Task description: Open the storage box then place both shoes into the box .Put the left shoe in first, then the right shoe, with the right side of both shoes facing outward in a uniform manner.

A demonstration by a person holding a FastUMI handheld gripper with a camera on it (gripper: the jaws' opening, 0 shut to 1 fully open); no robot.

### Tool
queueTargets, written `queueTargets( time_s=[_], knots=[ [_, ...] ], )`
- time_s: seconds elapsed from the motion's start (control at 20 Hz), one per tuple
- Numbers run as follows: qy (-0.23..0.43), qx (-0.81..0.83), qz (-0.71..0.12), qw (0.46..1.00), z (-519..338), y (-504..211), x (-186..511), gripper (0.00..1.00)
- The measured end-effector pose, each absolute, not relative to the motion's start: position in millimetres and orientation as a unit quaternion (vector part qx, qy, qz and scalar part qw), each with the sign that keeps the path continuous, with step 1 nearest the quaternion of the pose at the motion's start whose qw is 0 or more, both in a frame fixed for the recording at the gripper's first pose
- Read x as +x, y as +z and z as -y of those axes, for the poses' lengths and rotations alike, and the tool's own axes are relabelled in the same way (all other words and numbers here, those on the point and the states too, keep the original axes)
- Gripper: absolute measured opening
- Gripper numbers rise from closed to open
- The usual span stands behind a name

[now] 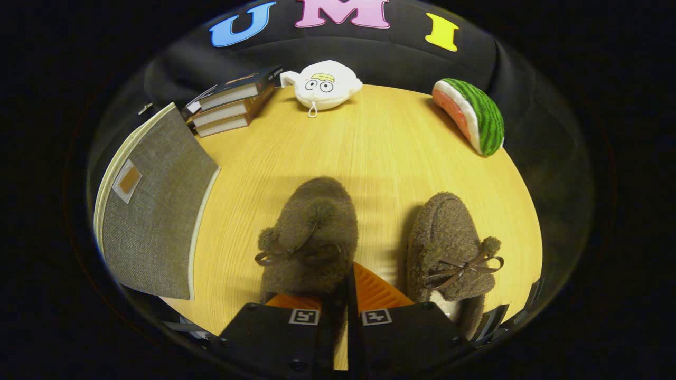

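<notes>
**Shoes wait on the worktop, box lid seemingly closed**

Shoes sit on the wooden worktop [369,153] just ahead of the hand-held gripper [348,295], whose fingers stand nearly together with a thin gap between them. The heel of the nearer fuzzy brown shoe [309,237] lies right at the fingertips, slightly to their left; whether both fingers press on its fabric I cannot tell. The second fuzzy brown shoe [449,248] lies just beside, to the right of the fingers, toe pointing away, a bow on its top.

The grey fabric storage box [153,221] stands at the left edge of the worktop, and its lid looks closed, so opening it appears to come first.

Risks, as I judge them: the plush could slip from a shallow pinch at the heel, and a lifted shoe may twist, spoiling the required facing. Mixing up left and right shoes is easy, since both look alike.

Room is good: the middle of the worktop is bare. A stack of books [232,103] crowds the far-left corner beside the box, a white plush toy [327,84] sits at the far edge, and a watermelon plush [470,113] sits near the far-right corner.
</notes>
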State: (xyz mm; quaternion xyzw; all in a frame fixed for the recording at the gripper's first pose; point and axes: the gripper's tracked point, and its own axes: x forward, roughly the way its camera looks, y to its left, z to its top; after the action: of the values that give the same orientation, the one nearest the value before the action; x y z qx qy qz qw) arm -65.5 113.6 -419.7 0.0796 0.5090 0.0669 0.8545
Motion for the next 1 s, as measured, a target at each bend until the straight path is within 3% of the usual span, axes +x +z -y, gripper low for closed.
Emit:
queueTargets(
  time_s=[0.05,0.4,1.0],
  knots=[
    [0.063,0.088,-0.512,0.852,-113.2,-416.7,-67.1,0.11],
    [0.060,0.083,-0.519,0.848,-109.2,-366.1,-71.4,0.11],
    [0.130,0.194,-0.474,0.849,-206.7,-182.9,-15.0,0.11]
  ],
)
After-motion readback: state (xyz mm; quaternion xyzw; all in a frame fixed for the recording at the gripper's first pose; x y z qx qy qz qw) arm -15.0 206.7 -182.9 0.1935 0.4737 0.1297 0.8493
